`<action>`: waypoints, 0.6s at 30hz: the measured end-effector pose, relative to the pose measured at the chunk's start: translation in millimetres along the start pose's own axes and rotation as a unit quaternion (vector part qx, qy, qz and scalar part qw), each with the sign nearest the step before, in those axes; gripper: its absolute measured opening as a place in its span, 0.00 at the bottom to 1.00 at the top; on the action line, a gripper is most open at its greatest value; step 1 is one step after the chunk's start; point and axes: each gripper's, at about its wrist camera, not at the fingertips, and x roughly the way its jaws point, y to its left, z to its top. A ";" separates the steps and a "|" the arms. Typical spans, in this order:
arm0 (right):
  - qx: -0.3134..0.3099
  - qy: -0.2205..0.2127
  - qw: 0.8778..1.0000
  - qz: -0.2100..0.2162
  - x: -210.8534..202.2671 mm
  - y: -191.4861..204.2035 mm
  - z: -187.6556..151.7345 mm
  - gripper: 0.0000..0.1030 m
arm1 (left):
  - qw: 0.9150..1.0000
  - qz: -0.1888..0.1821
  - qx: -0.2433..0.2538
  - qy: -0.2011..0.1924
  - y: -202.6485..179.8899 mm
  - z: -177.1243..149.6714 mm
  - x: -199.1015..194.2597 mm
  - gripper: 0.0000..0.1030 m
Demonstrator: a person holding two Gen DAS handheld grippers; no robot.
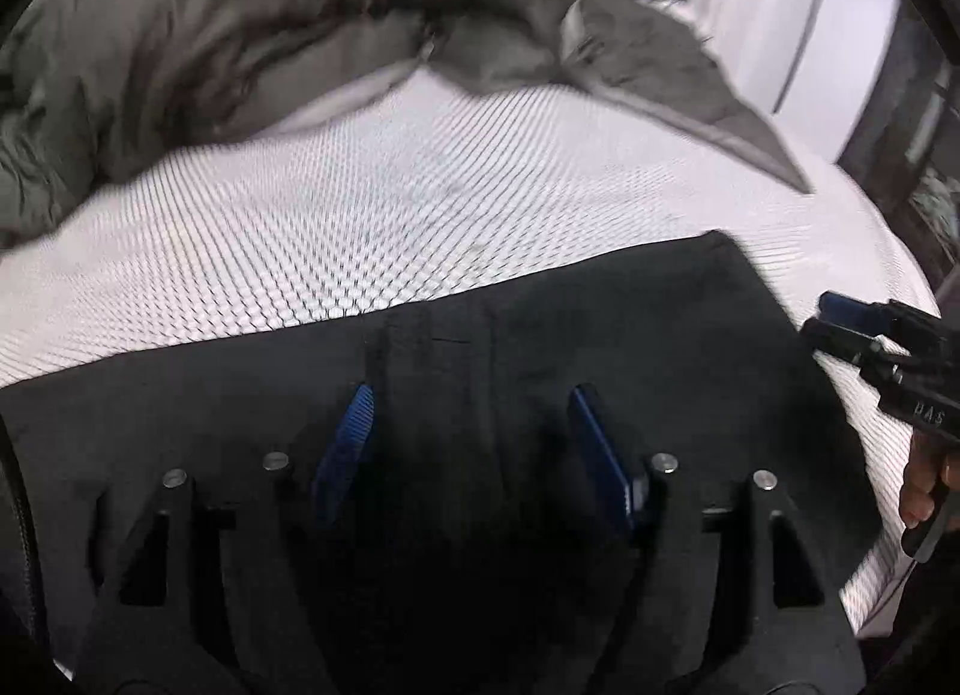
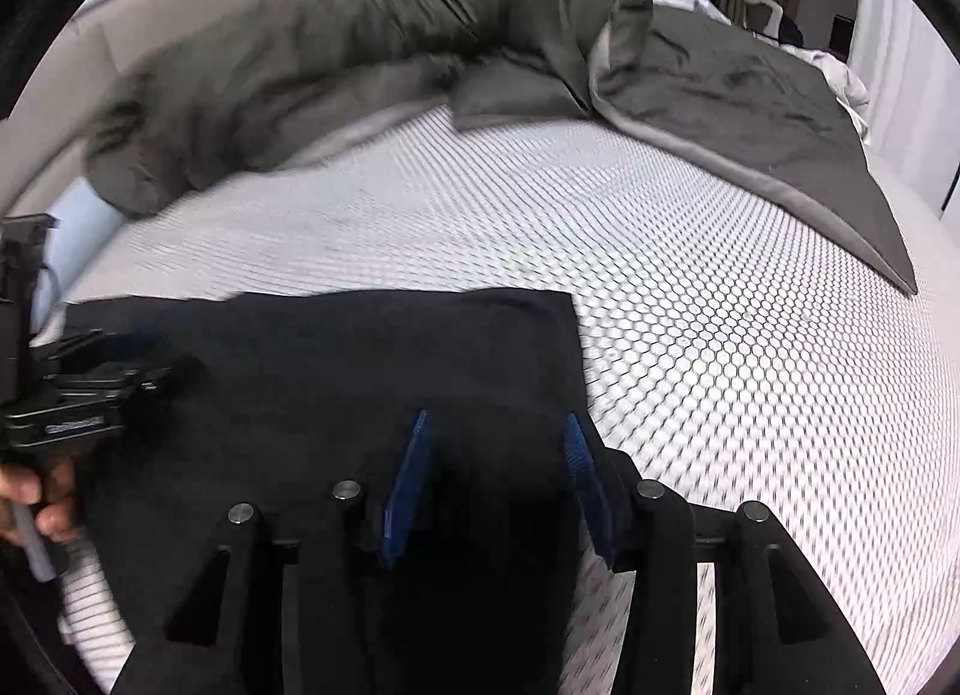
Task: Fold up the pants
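Black pants (image 1: pixel 540 335) lie flat as a folded rectangle on the white honeycomb mattress (image 1: pixel 360 215); in the right wrist view the pants (image 2: pixel 360 359) fill the lower left. My left gripper (image 1: pixel 471 395) is open, its blue pads spread just above the cloth's middle, holding nothing. My right gripper (image 2: pixel 495 422) is open over the pants' right edge, empty. The right gripper also shows in the left wrist view (image 1: pixel 864 335) at the pants' right side. The left gripper shows in the right wrist view (image 2: pixel 138 371) over the pants' left part.
A rumpled grey duvet (image 2: pixel 390 35) lies along the far side of the mattress (image 2: pixel 720 335), with a grey blanket corner (image 1: pixel 690 95) reaching toward the right. White wall and dark furniture (image 1: pixel 912 113) stand beyond the bed.
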 end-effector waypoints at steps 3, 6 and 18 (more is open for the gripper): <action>-0.024 -0.001 0.999 0.028 -13.8 28.2 -19.0 0.63 | 1.000 -0.018 0.011 -0.015 -17.3 -24.1 -26.6 0.72; -0.058 0.018 0.997 0.050 -13.7 65.0 -39.1 0.63 | 0.998 -0.024 0.057 -0.004 -42.7 -49.4 -34.0 0.72; -0.048 0.036 0.997 -0.047 -20.2 20.5 -78.0 0.67 | 0.999 -0.004 0.044 0.026 7.3 -93.9 -55.1 0.77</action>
